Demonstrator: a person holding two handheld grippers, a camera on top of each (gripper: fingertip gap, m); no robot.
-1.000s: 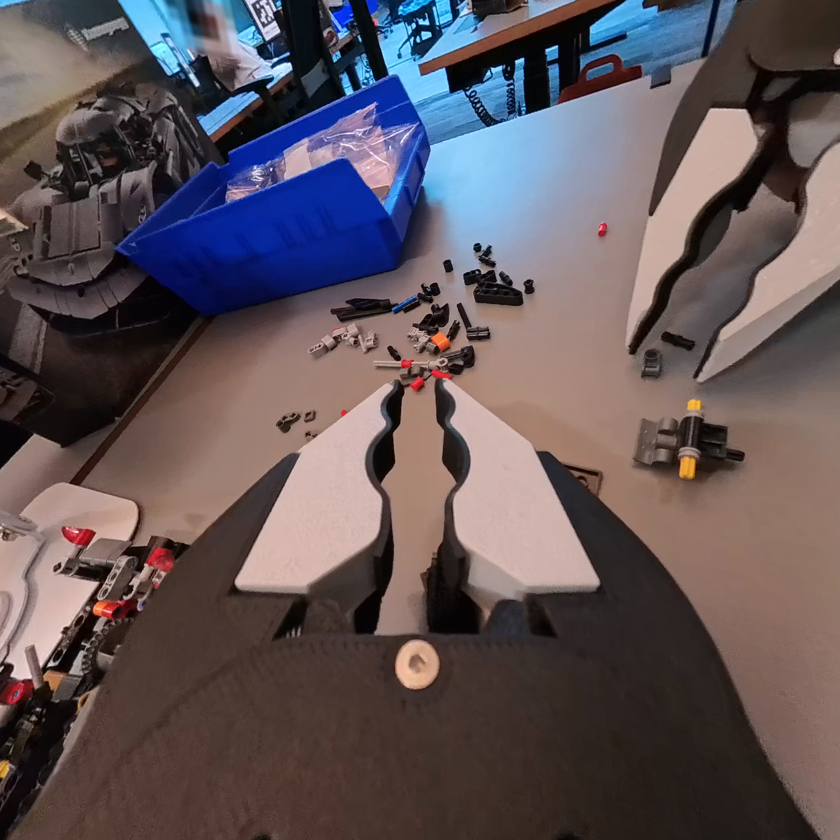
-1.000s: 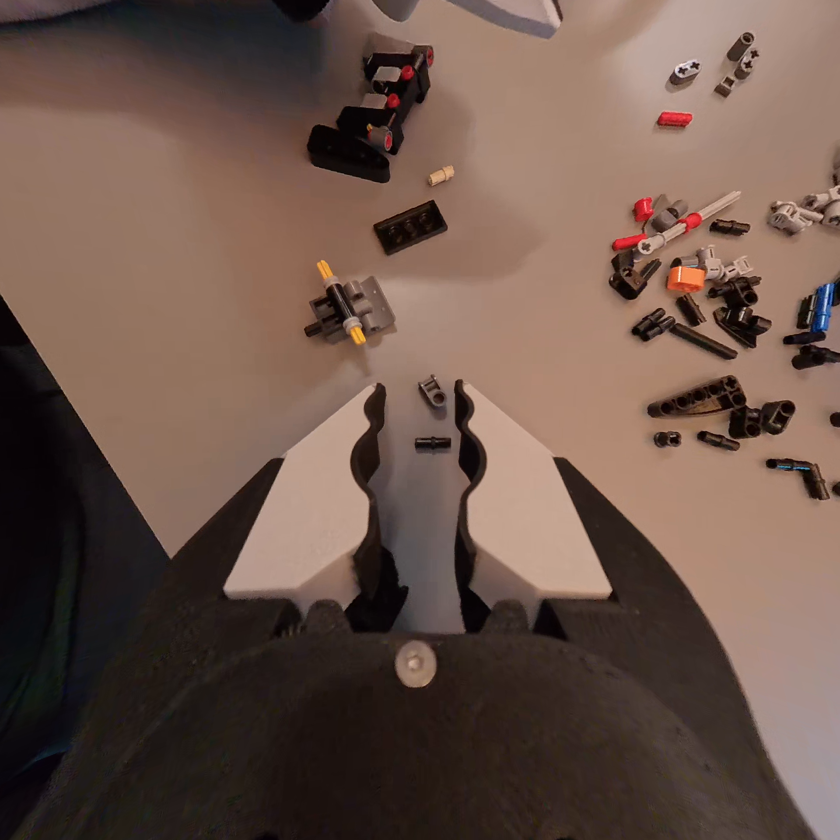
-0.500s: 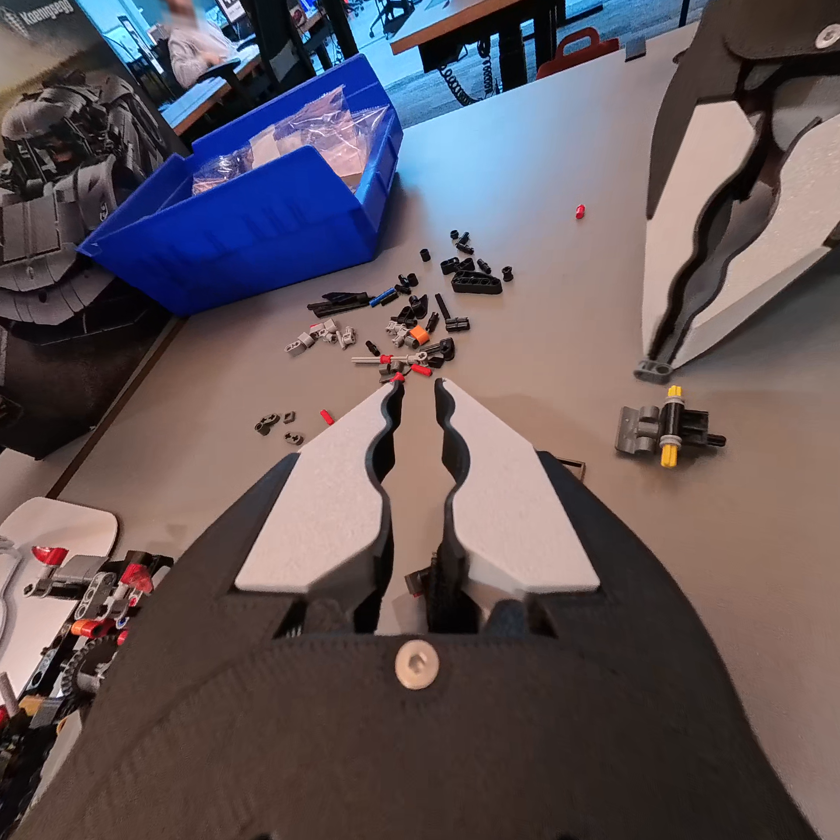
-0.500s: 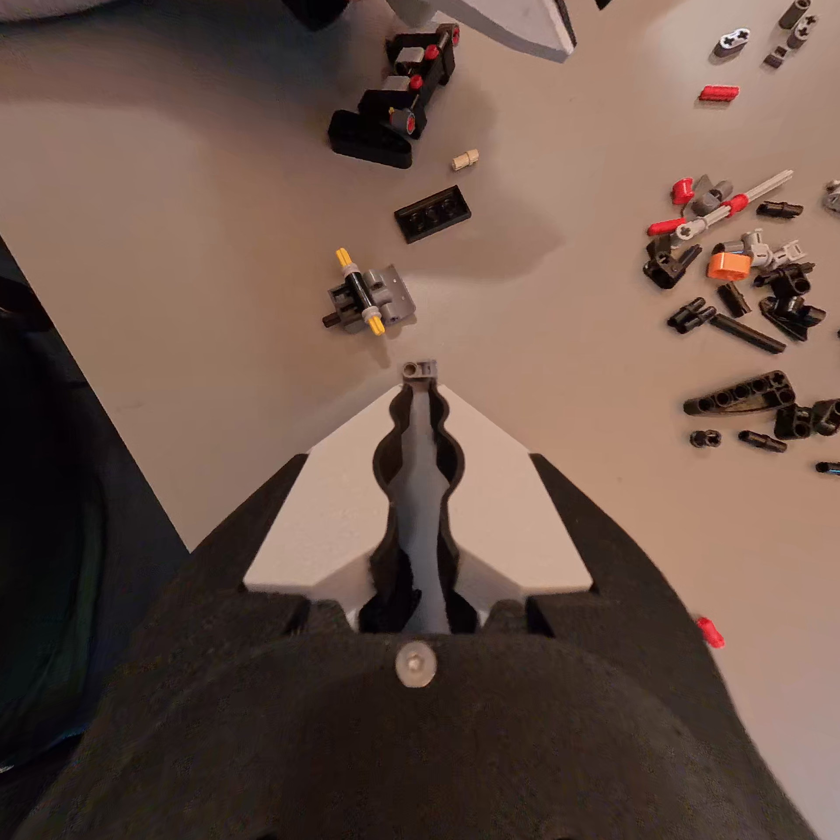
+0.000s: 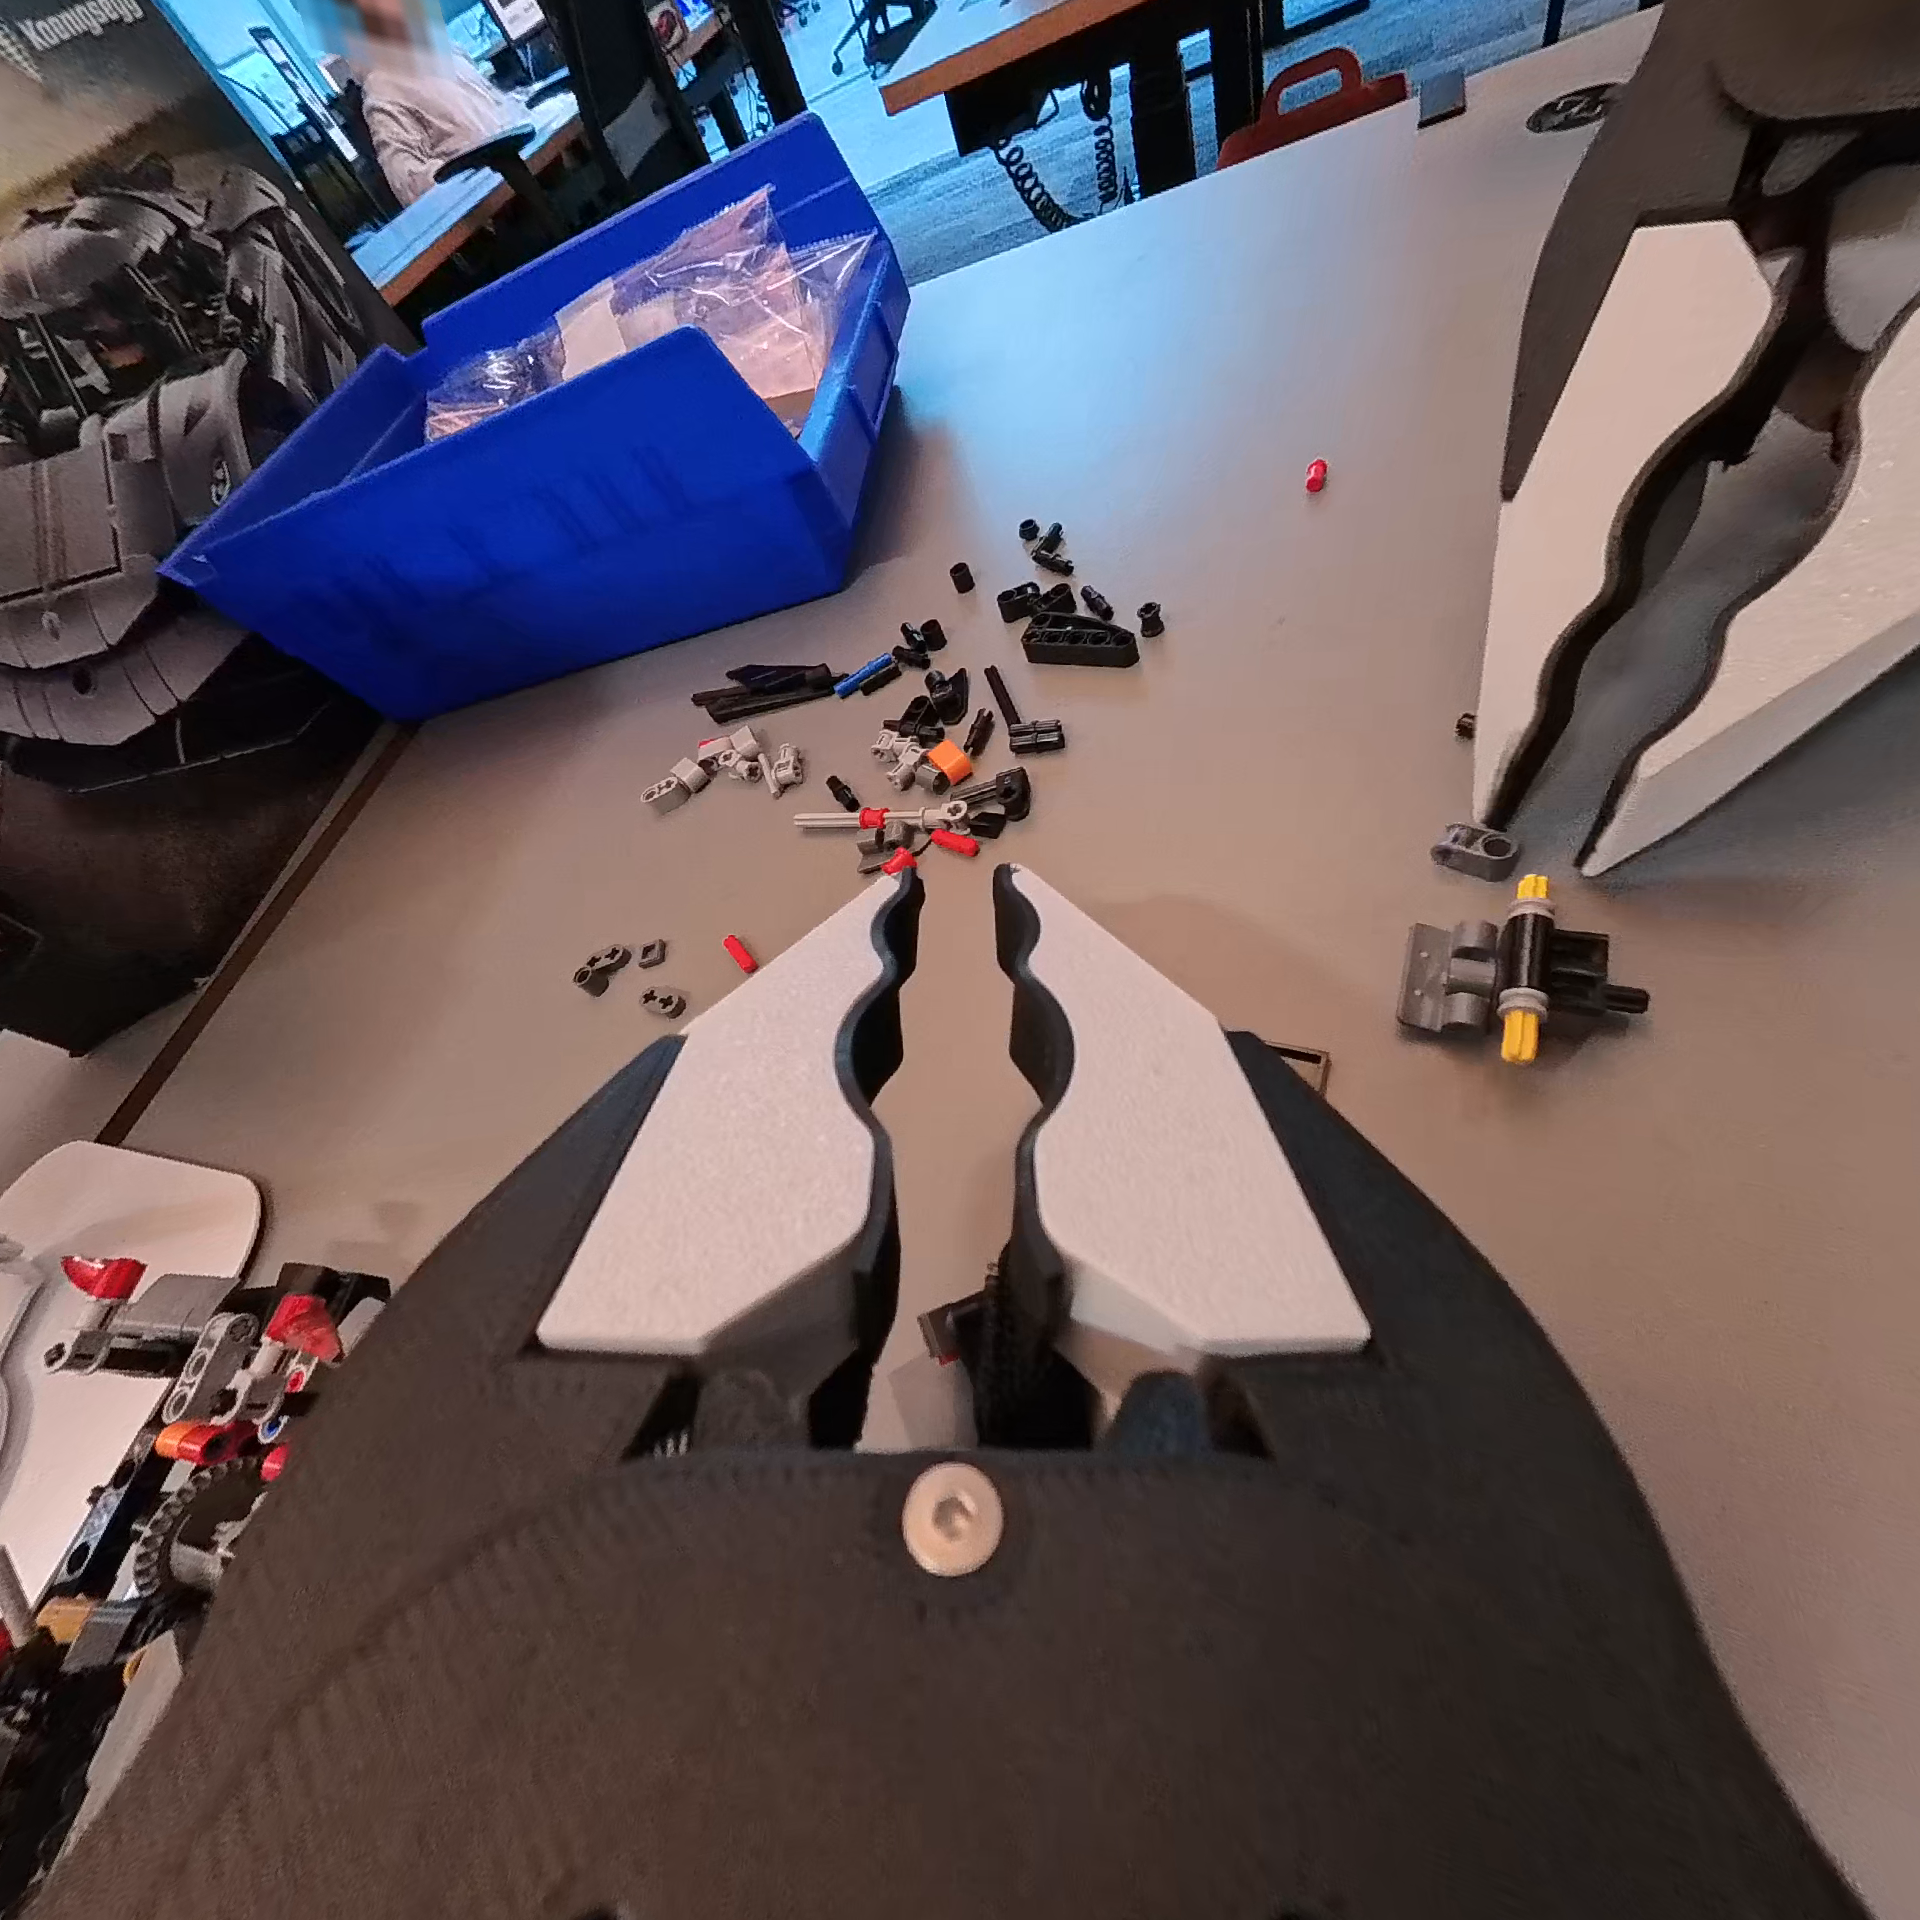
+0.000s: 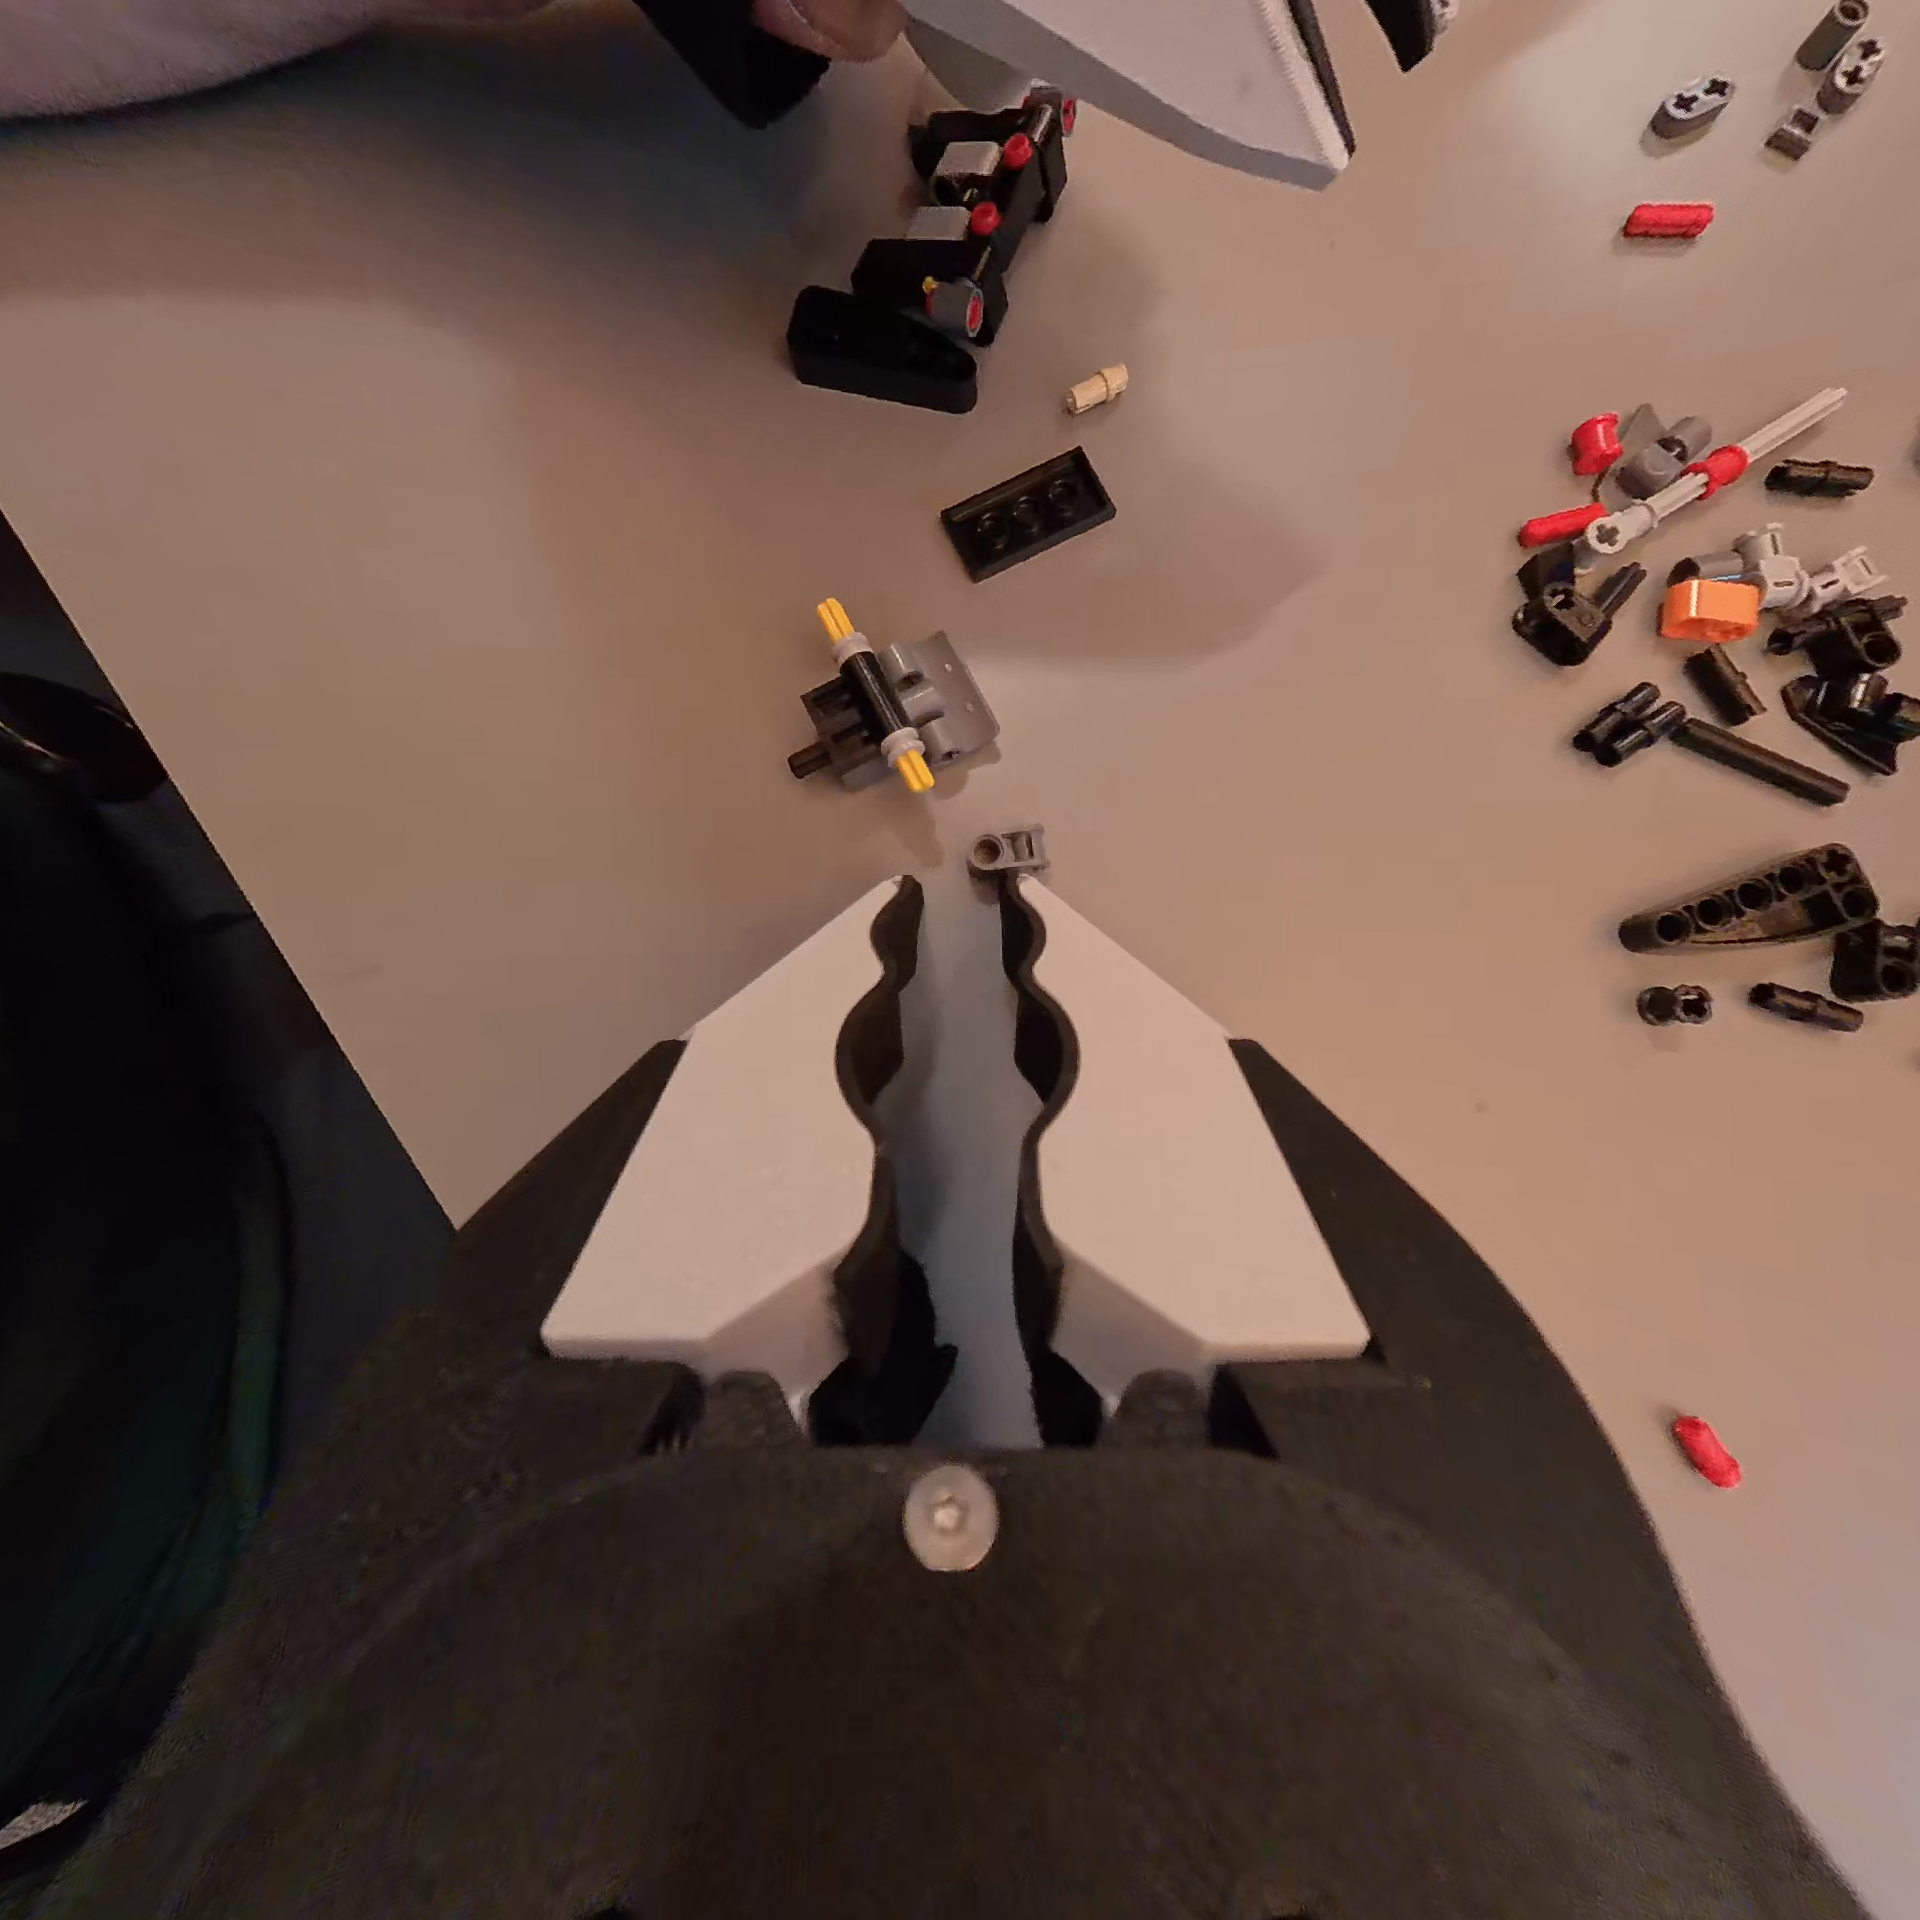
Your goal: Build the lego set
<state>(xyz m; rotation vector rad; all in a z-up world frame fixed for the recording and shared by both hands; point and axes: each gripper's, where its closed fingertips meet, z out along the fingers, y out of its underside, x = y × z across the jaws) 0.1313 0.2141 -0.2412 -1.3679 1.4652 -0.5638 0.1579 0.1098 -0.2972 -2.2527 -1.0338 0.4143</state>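
Observation:
My right gripper is open just above the grey table. A small grey connector lies at its right fingertip, outside the jaws; it also shows in the left wrist view. A grey, black and yellow sub-assembly lies just beyond it, also seen in the left wrist view. My left gripper is slightly open and empty, pointing at the pile of loose parts. The right gripper stands at the right of the left wrist view.
A blue bin with plastic bags stands at the back left. A black plate and a black and red assembly lie near the left gripper's finger. A part-built model sits at the lower left. The table edge runs close on the right gripper's left. The left gripper's tips are roughly 12 centimetres from the right gripper's. The black plate is about 7 centimetres from both grippers' fingertips.
Half a second ago my right gripper was shut on the grey connector; it has opened and the connector lies on the table at its tip. The left gripper has barely moved.

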